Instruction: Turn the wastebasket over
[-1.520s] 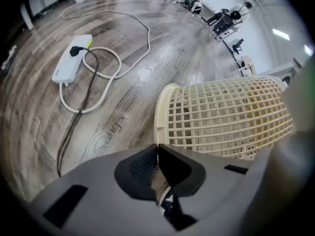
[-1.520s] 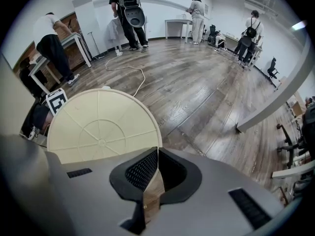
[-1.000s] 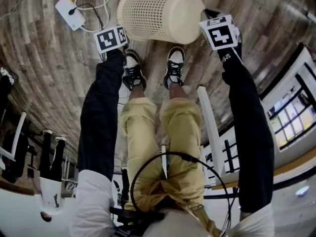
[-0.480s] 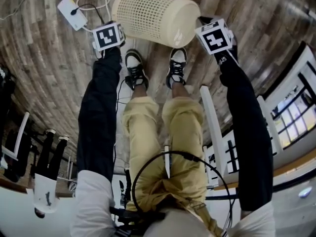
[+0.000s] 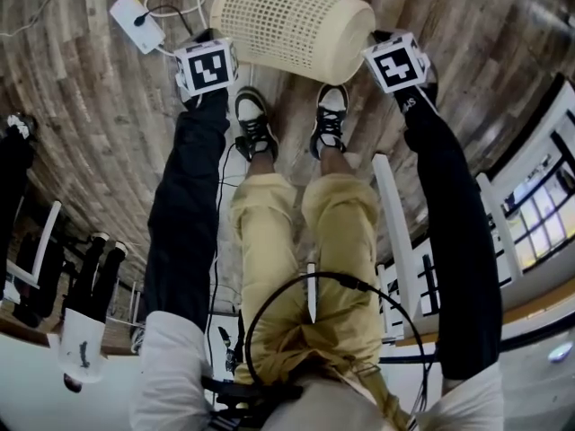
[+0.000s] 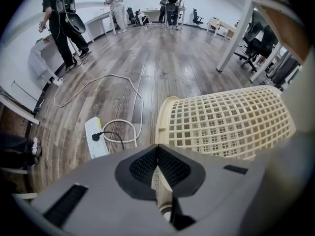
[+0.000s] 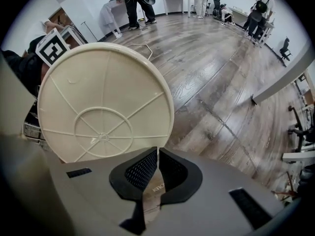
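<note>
The cream mesh wastebasket lies on its side on the wood floor in front of the person's shoes. Its open rim points left and its solid ribbed base points right. My left gripper is shut with nothing between its pads, and its tips sit right at the rim's outer edge. My right gripper is also shut and empty, just below the base disc. In the head view the left marker cube and the right marker cube flank the basket's two ends. Whether the tips touch it I cannot tell.
A white power strip with a looped cable lies left of the basket. The person's shoes stand just behind it. A white table leg is at the right. People and desks stand farther off.
The basket has tipped a little, its rim end now farther up the picture and its base end lower. Both grippers stayed at its two ends, shifting slightly with it.
</note>
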The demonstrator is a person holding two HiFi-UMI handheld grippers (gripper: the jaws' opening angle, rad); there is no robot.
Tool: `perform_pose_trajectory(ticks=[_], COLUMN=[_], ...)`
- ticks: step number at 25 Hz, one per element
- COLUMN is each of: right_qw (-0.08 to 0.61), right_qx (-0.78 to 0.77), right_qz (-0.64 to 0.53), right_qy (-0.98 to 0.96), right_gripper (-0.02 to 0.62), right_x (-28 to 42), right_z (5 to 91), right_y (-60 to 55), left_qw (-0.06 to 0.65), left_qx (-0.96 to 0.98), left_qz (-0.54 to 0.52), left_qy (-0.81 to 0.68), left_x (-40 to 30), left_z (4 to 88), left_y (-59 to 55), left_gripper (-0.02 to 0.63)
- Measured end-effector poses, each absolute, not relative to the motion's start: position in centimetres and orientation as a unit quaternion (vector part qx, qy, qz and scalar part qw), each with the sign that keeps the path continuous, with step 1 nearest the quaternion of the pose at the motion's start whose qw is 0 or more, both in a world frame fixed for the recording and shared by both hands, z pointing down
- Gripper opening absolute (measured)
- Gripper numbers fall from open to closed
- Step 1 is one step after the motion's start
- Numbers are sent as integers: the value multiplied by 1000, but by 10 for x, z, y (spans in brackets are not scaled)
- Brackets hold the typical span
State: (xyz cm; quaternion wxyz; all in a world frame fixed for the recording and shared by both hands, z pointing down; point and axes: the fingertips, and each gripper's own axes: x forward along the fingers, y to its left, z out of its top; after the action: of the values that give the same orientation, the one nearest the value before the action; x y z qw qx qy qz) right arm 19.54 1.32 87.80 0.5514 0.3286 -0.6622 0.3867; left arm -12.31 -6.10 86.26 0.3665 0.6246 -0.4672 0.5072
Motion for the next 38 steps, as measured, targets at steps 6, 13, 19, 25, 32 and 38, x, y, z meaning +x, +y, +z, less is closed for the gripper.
perform_pose_trajectory(ticks=[6,13,19,25,32,38], right_qw=[557,549,553,535,529,527], right_qx=[351,350,351,345,334,322], right_qz=[424,451,452,450,451,454], right_qy=[-622,-610,-605,-626,-636,-642], right_gripper=[29,31,31,31,29,29], right_x=[207,209,214,211,199,193], right_z=[890,892,884,874,872,874], right_y=[35,52,62,64,67,72], left_qw=[353,342,317,277,232,221], left_qx=[636,643,657,678,691,693], left_qz=[508,516,529,540,544,545], left_qy=[-461,-452,-434,-414,-416,-418], left_x=[-109,-103,-88,-68,-56,-55], left_z=[853,851,844,833,819,817], left_y=[-59,-49,-46,-56,-71,-73], left_gripper=[3,5,5,3,3,3])
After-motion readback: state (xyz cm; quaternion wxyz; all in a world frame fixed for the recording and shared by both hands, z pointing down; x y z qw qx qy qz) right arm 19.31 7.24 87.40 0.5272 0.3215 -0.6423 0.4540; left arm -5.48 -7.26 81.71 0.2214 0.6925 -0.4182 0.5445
